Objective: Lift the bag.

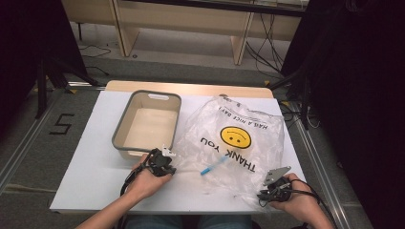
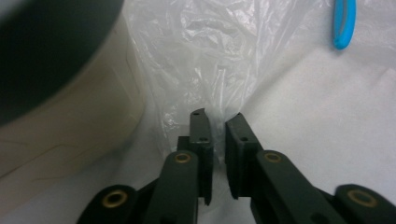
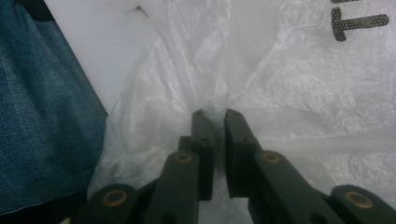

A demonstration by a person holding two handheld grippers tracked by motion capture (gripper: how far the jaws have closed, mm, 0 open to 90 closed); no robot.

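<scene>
I'm pinching the plastic bag (image 1: 239,138) with both tools. My left tool (image 2: 217,122) is clamping the bag's edge right beside the bin (image 1: 147,125), and my right tool (image 3: 215,116) is gripping its near corner, well away from the bin. The bag is lying flat on the table (image 1: 90,162) just right of the bin, with a blue pen (image 1: 213,166) on it.

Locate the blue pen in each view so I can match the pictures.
High view: the pen lies at centre, on or in the bag, between the two hands.
Left gripper view: its blue tip sits at the top right edge.
Right gripper view: not in it.
Shared landmark: the clear crinkled bag, which both claws pinch.
</scene>
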